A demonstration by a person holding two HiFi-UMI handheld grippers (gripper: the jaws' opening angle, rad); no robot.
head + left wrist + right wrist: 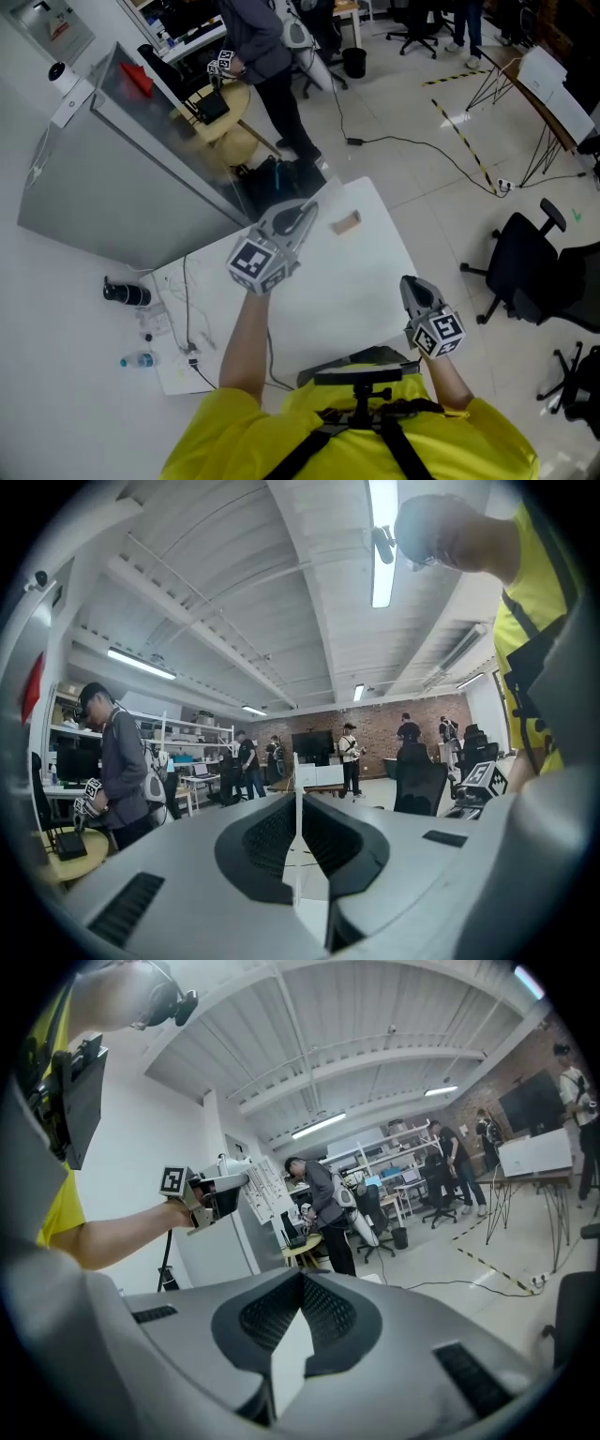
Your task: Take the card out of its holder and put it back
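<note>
A: Between left gripper (298,808) jaws: shut on thin white card (298,771), seen edge-on?
B: Confirmed. Held up over white table (361,281), clear of small tan holder (346,223) resting near far edge.
A: Right gripper (302,1281) jaws?
B: Pressed together tip to tip, nothing gripped. Held at near right side of table, well apart from holder.

Right hand-held gripper (301,1277): jaws were together at the tips, nothing between them. Upper left, a bare forearm (103,1234) held the left hand-held gripper (232,1194), marker cube (173,1180) facing the camera; its jaw state was unreadable from here. Far centre, a person (319,1206) stood by a round yellow table (302,1247). A cable (469,1284) ran across the floor (441,1251) on the right.
</note>
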